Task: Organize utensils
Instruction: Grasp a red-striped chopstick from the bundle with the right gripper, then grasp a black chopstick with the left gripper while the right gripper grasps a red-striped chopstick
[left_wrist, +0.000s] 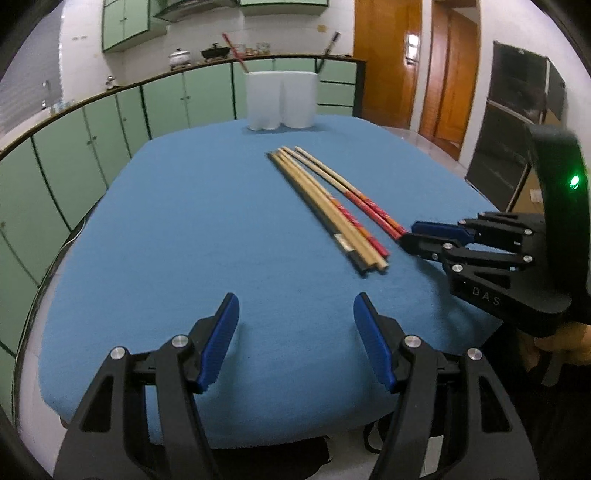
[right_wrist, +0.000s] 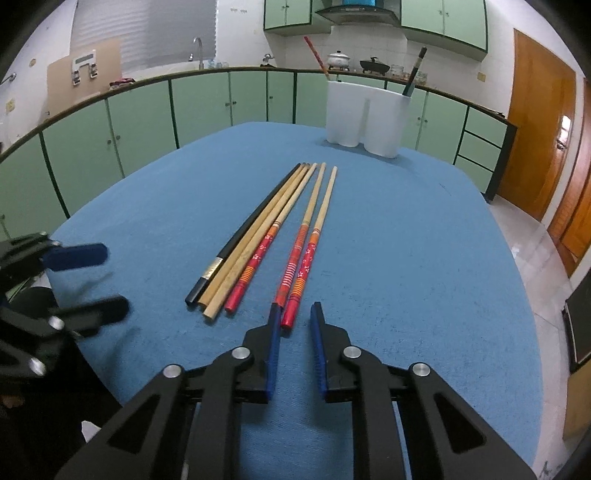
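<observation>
A blue-covered table (right_wrist: 406, 258) is seen, with a white two-part holder (right_wrist: 367, 116) at its far end and a row of chopsticks (right_wrist: 258, 240) laid near the middle. The pick-up step is judged in hand: the right gripper (right_wrist: 294, 318) is narrowed about a red-handled chopstick (right_wrist: 301, 273), pads not yet pressing. A firm clamp is called for next. The left gripper (left_wrist: 295, 334) is held apart, empty.

We see 2 matching handheld grippers: the left gripper (left_wrist: 295, 306) and the right gripper (right_wrist: 295, 314), each built of matte black linkage arms with triangular cut-outs, round silver pivot pins and 2 ribbed blue finger pads (left_wrist: 218, 339). The right unit's black housing bears pale "DAS" lettering and 1 green light.
</observation>
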